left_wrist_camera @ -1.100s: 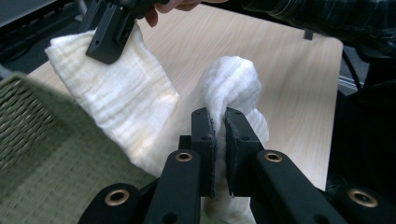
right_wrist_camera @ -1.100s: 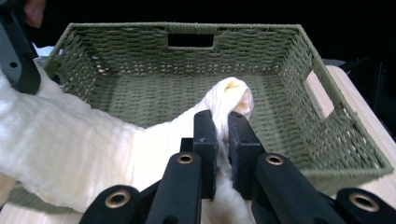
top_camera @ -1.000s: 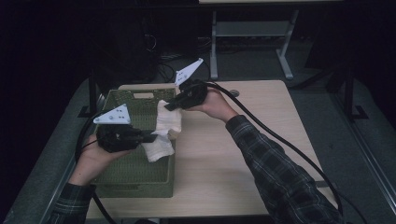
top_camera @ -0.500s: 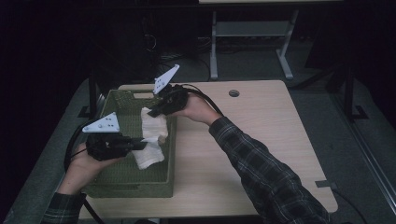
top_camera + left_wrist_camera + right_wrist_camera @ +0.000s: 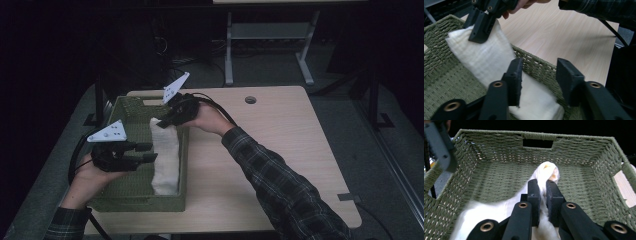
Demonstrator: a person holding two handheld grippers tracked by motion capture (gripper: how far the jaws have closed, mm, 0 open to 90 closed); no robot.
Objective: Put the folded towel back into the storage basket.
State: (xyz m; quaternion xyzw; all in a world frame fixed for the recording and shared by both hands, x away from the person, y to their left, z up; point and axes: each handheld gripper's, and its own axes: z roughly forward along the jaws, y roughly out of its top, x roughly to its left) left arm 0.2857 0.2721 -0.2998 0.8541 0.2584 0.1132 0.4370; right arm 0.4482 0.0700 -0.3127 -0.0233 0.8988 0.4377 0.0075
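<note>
A green woven basket stands at the table's left. Inside it a white folded cloth lies stretched along the right wall. My right gripper is shut on the cloth's far end, and its own view shows the jaws pinching a bunched fold over the basket floor. My left gripper hovers over the basket's middle; its jaws have just been opening. In its own view the left gripper stands open above the cloth, whose pads do not press it, and the right gripper shows beyond.
Light wooden tabletop spreads to the right of the basket, with a round cable hole near the far edge. A grey desk frame stands behind on the dark floor. Black cables trail from both grippers.
The left gripper's jaws opened and let go of the cloth. The right gripper moved left and lower into the basket, and the cloth went from bunched to lying along the right wall.
</note>
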